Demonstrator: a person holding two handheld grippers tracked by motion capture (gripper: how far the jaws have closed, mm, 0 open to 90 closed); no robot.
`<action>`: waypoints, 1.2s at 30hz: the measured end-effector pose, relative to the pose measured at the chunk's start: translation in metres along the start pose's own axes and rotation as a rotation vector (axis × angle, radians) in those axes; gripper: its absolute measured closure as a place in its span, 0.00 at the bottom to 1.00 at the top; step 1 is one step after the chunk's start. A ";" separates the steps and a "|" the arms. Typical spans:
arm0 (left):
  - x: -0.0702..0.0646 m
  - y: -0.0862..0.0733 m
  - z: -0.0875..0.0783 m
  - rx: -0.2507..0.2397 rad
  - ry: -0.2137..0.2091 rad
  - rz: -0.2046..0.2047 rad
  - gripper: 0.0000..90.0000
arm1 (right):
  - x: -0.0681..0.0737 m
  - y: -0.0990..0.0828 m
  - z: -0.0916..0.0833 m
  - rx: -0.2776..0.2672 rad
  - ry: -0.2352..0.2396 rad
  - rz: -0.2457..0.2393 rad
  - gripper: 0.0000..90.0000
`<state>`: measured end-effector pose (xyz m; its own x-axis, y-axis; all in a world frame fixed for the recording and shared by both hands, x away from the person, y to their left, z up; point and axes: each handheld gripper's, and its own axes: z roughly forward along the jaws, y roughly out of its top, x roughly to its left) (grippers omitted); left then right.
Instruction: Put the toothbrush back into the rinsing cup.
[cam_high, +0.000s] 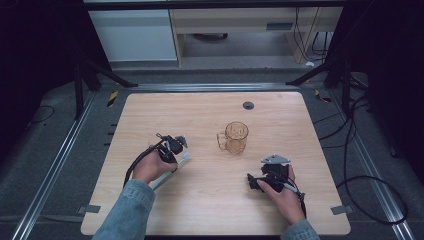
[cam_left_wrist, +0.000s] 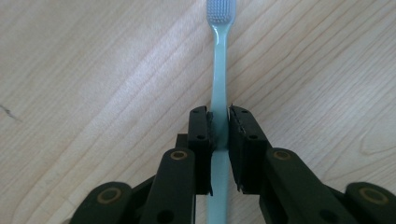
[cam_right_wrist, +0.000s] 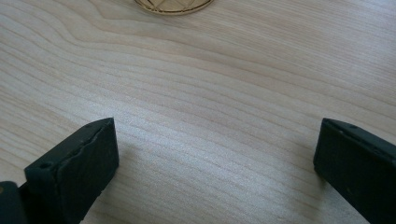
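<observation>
Denim sleeves enter at the bottom of the high view. Lower right of centre, the right tool (cam_high: 256, 181) rests on the worktop (cam_high: 210, 200), jaws spread wide with nothing between them. Left of centre, the left tool (cam_left_wrist: 219, 135) is clamped on a pale green toothbrush (cam_left_wrist: 218, 79) — handle gripped mid-length, long axis running on past the jaws, bristled head leading. Beyond both, at the frame's centre, stands an amber glass mug (cam_high: 235, 137), upright and apparently empty — up and right of the toothbrush, well apart.
</observation>
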<state>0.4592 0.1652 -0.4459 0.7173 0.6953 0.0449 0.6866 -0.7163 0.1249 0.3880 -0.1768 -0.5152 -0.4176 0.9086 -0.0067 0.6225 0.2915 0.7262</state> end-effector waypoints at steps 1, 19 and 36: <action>-0.001 0.000 -0.003 -0.015 0.006 -0.003 0.87 | 0.000 0.000 0.000 0.000 0.000 0.001 0.00; -0.017 0.012 -0.034 -0.210 0.016 0.036 0.87 | -0.001 0.000 0.000 0.000 0.007 -0.007 0.00; -0.050 0.029 -0.063 -0.521 0.016 0.033 0.88 | -0.001 0.000 -0.001 0.003 0.009 -0.006 0.00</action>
<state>0.4359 0.1133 -0.3818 0.7329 0.6765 0.0723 0.5103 -0.6168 0.5993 0.3876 -0.1778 -0.5150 -0.4271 0.9042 -0.0045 0.6220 0.2974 0.7244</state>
